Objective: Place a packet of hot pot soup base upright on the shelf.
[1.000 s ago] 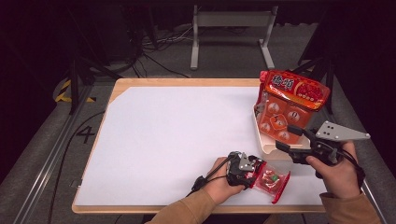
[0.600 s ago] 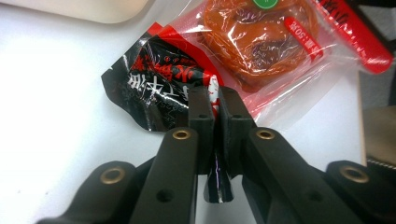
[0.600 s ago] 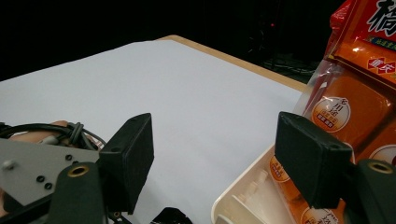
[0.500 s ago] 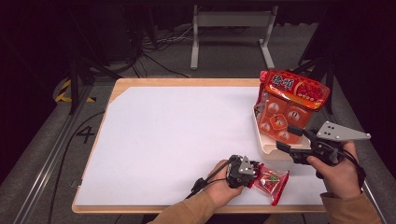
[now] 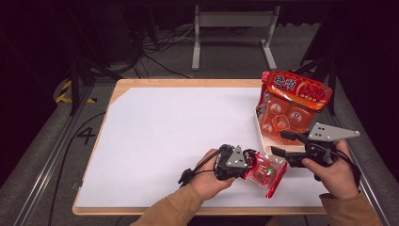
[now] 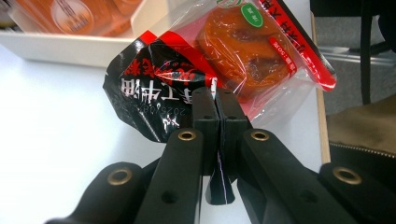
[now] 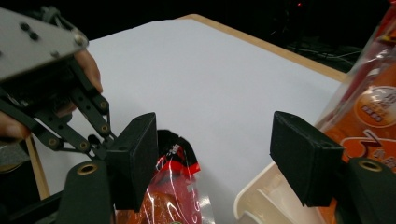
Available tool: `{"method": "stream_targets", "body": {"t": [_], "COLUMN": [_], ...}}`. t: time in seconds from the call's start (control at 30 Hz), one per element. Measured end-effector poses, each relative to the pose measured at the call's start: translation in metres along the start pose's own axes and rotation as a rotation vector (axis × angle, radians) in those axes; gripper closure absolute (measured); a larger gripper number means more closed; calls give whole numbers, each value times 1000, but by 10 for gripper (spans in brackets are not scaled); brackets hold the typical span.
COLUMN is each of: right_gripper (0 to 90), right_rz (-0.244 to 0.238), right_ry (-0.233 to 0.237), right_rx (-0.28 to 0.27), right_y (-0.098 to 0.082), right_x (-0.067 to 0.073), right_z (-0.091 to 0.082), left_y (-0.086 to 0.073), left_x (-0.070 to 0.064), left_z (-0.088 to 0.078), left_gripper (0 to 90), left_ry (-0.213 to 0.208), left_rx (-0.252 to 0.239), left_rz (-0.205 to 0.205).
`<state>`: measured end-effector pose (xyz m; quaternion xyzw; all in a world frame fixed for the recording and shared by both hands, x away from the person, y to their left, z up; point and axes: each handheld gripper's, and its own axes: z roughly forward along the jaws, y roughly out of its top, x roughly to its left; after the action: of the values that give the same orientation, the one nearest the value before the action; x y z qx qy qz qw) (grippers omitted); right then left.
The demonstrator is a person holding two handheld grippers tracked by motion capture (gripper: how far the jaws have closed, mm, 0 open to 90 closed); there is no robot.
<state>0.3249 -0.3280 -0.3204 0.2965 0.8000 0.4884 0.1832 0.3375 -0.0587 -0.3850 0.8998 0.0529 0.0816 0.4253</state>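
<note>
Far left in the high view: dark grey carpeted floor (image 5: 42, 155) with a white "4" marked on it, a strip of yellow-and-black tape (image 5: 70, 92) and loose black cables (image 5: 150, 52) running toward the dim back of the room. Beyond the far edge, a grey metal stand (image 5: 233, 28) against near-black surroundings. Centre: a wooden-edged worktop (image 5: 188, 83) covered by a large white sheet (image 5: 179, 127), bare across its left and middle. Near the front edge, right of centre, the left gripper (image 5: 247, 162), held by a hand in a tan sleeve, fingers (image 6: 205, 116) pinched fully together on the black crimped end of a small red-and-clear plastic snack packet (image 5: 268, 173) with an orange-brown cake inside. Packet tilted, hanging from the fingers just over the white sheet close to the front edge. Just right of it, the right gripper (image 5: 287, 145) with a grey three-cornered plate on top, fingers (image 7: 299, 163) spread wide, lately narrowing a little, nothing between them touching the pads; packet below them in the right gripper view. Behind that, at the right edge of the worktop, a white plastic tray (image 5: 260, 127) inside a large red-and-orange printed snack bag (image 5: 294, 106), standing upright.
</note>
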Motion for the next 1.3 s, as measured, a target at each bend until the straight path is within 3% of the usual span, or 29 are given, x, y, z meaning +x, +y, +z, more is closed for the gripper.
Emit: {"method": "stream_targets", "body": {"t": [0.3,0.5,0.63,0.77,0.87,0.9,1.07,1.3], "right_gripper": [326,322,301,334,451,451,620,652], "right_rz": [9,13,33,27,-25,-25,-92,-108], "right_ry": [115,155,257,263,245,245,244,232], "right_rx": [115,158,183,217,250,250,332,383], "right_y": [-3,-5,-9,-12,-10,-10,-11,-12], "right_x": [4,5,5,6,8,8,12,16], "right_z": [29,36,39,42,40,40,38,46], "left_y": [6,6,5,5,4,4,4,6], "left_x": [0,2,5,6,8,8,11,11], "left_z": [-11,-15,-20,-22,-23,-23,-25,-26], "left_gripper": [885,885,885,884,883,882,883,886], "left_ry": [4,12,18,21,20,20,13,10], "left_rx": [-25,-50,-61,-70,-70,-70,-98,-121], "left_rz": [76,78,69,69,58,58,25,14]}}
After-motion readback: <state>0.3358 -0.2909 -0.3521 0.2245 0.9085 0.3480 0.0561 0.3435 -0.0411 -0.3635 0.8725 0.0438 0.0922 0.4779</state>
